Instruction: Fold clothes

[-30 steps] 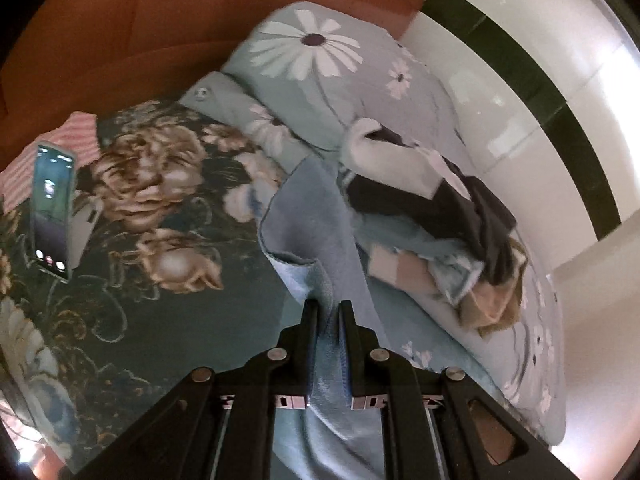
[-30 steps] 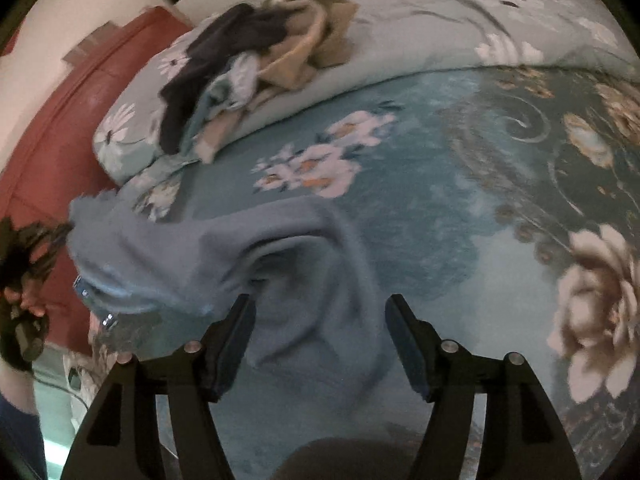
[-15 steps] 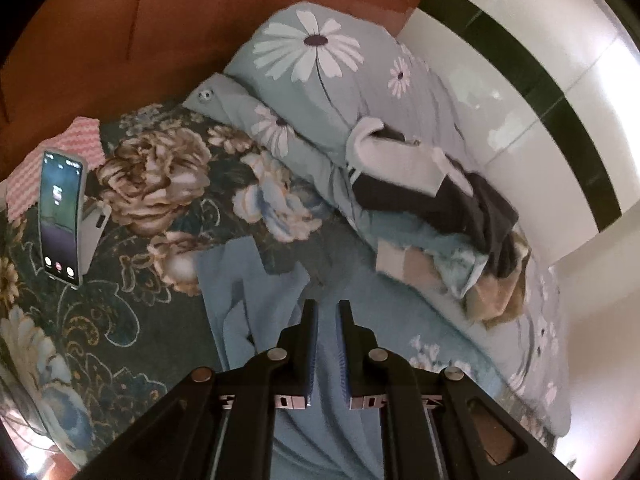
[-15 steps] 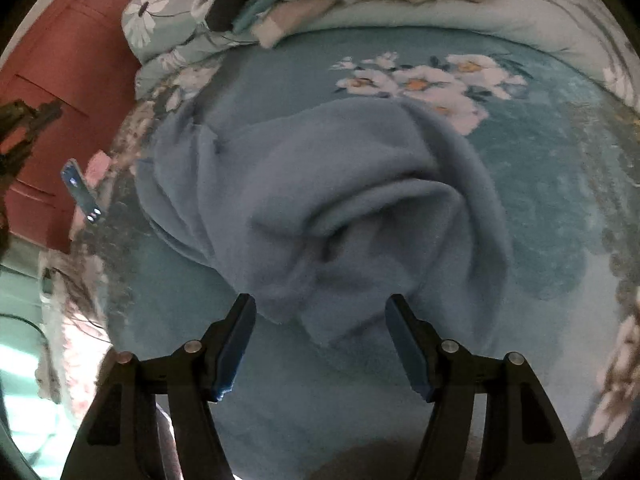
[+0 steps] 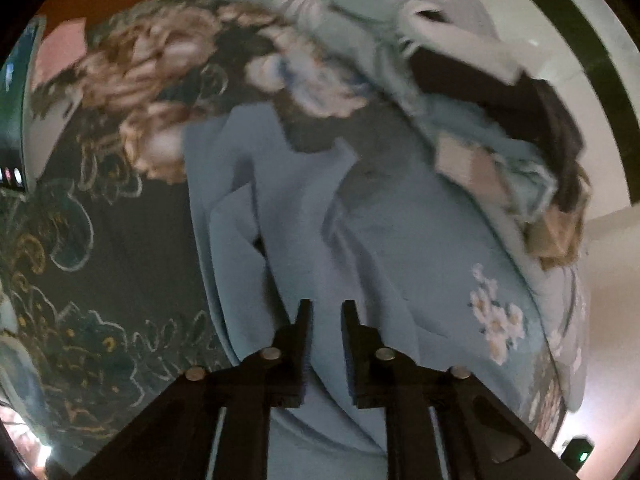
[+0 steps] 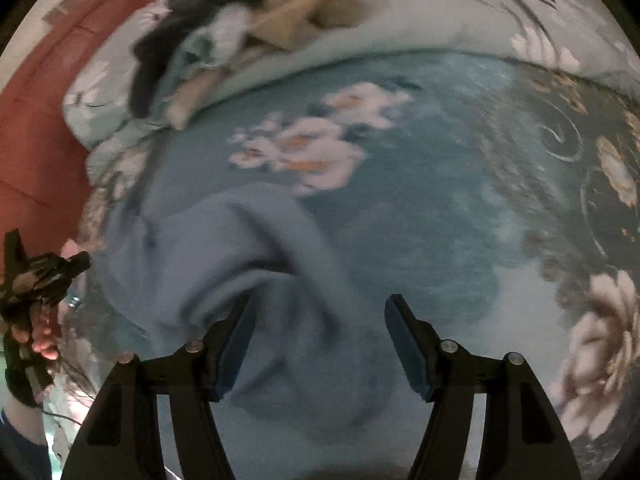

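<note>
Far to the left of the left gripper [image 5: 324,308], at the picture's edge, stands a dark phone with a lit screen [image 5: 14,120], with a pink cloth [image 5: 60,50] just beyond it. Both rest on the dark teal floral bedspread [image 5: 100,280] that covers the bed. Directly ahead of this gripper and running under it lies the light blue fleece garment [image 5: 280,208], rumpled, with flaps and folds spread away from the fingers. The fingers stand only a narrow slit apart; blue fabric shows through the gap, but motion blur leaves it unclear whether they pinch it. To the gripper's right and further off, a pile of mixed clothes, dark, white and tan, [image 5: 520,128] sits on a pale blue flowered quilt [image 5: 500,320] against the wall.

In the right wrist view, far left of the right gripper [image 6: 318,316], the person's left hand [image 6: 36,332] grips the handle of the other tool. The same blue garment [image 6: 240,280] lies bunched just ahead of the right gripper, reaching between its fingers and towards the left one. This gripper's jaws are spread wide, holding nothing. Ahead and to the right stretches bare bedspread [image 6: 440,220]; the clothes pile [image 6: 248,12] lies well beyond on the quilt [image 6: 400,28].
</note>
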